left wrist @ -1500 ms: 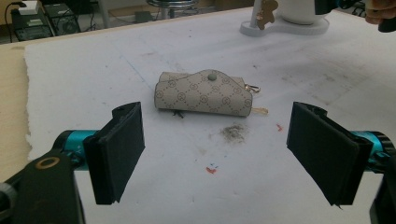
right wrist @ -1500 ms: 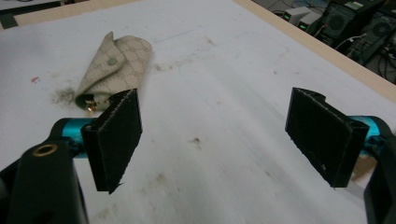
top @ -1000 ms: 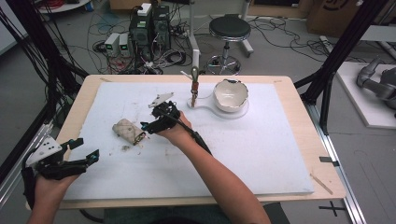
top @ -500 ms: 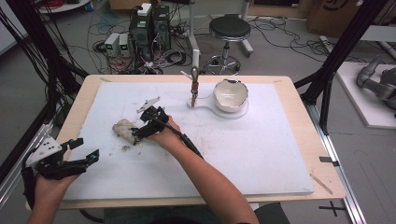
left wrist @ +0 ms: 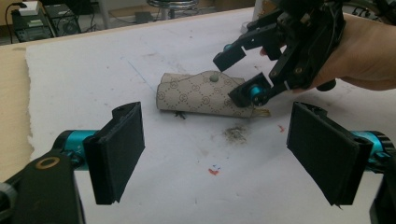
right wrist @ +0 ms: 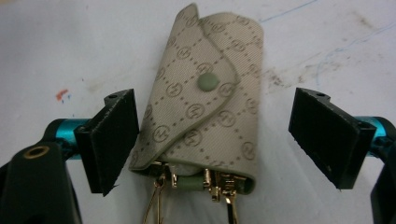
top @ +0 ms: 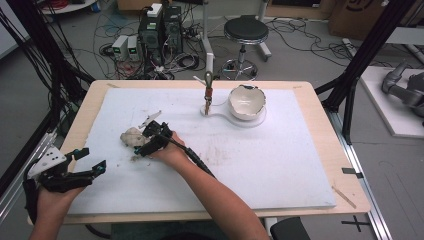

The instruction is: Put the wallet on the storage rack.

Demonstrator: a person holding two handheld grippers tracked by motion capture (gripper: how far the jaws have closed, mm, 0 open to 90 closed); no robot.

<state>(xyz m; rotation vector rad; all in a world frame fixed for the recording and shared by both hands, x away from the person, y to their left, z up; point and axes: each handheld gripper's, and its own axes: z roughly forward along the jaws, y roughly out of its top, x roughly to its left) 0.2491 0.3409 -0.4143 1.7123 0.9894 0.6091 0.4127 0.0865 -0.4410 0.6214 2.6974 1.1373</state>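
Key pouch (top: 131, 136) lying on the white mat (top: 280, 165), well to the near-left of the broken white bowl (top: 246, 102) and the small clamp stand (top: 208, 94) beside that bowl.

Right gripper (top: 145, 141) sitting at the pouch's right end, jaws spread wide, gripping nothing. From the high view the pouch is reading only as a pale lump. The right gripper view is giving the detail: beige monogram fabric (right wrist: 205, 107), flap closed with a green snap (right wrist: 207, 82), gold key hooks (right wrist: 224, 189) poking from the end nearest that camera. Pouch lying between the two open pads (right wrist: 114, 140); left pad just beside the fabric, right pad apart from it.

Left gripper (top: 92, 163) hovering near-left of the pouch, over the mat's edge, jaws also wide apart and empty. Its view is showing the pouch (left wrist: 201, 93) side-on with the right gripper (left wrist: 238, 74) at its far end, one jaw over the top, one low beside it, plus a dark smudge (left wrist: 233, 134) on the mat in front of the pouch.
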